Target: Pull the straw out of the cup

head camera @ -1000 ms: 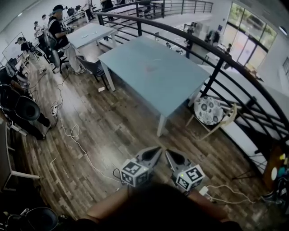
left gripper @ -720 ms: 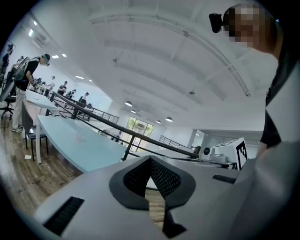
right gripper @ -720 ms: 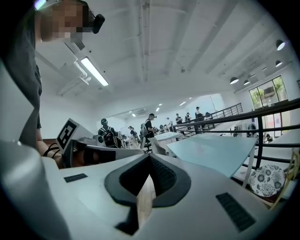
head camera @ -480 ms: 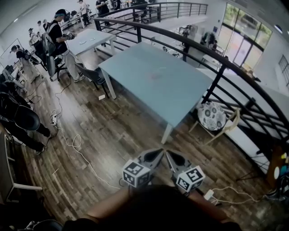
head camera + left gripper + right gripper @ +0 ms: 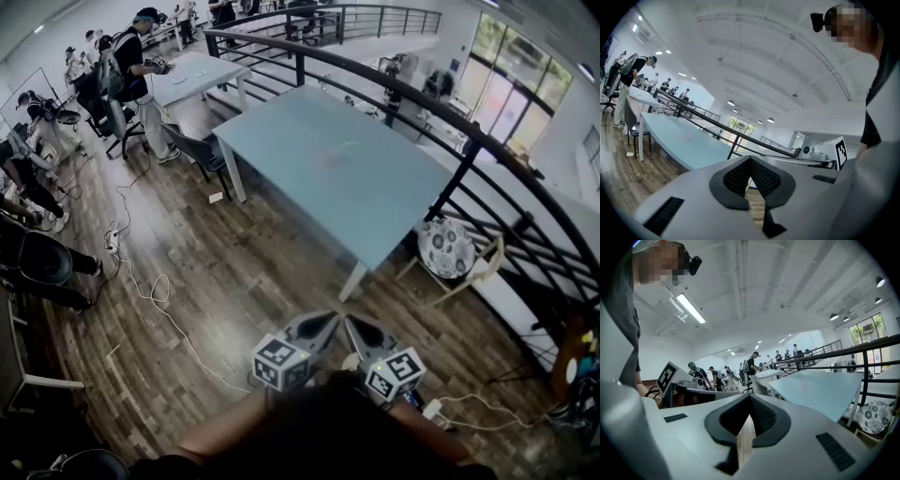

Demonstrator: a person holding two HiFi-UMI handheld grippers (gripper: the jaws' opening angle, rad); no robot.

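A light blue table (image 5: 375,187) stands several steps ahead of me on the wooden floor. A small faint thing (image 5: 348,145) lies near its middle, too small to tell whether it is the cup and straw. My left gripper (image 5: 323,320) and right gripper (image 5: 354,322) are held side by side close to my body, far short of the table. Both are shut, tips together, with nothing in them. The left gripper view shows its jaws (image 5: 750,161) closed, the table (image 5: 679,138) beyond. In the right gripper view the jaws (image 5: 749,400) are closed too, the table (image 5: 820,385) to the right.
A black curved railing (image 5: 450,112) runs behind and to the right of the table. A chair with a patterned cushion (image 5: 448,246) stands at the table's right end. A dark chair (image 5: 197,145) stands at its left end. Cables (image 5: 155,291) trail over the floor at left. People stand by a second table (image 5: 192,70) at far left.
The table has shifted a little right and lower in the head view as I come nearer. Both grippers stay shut and in the same place before my body.
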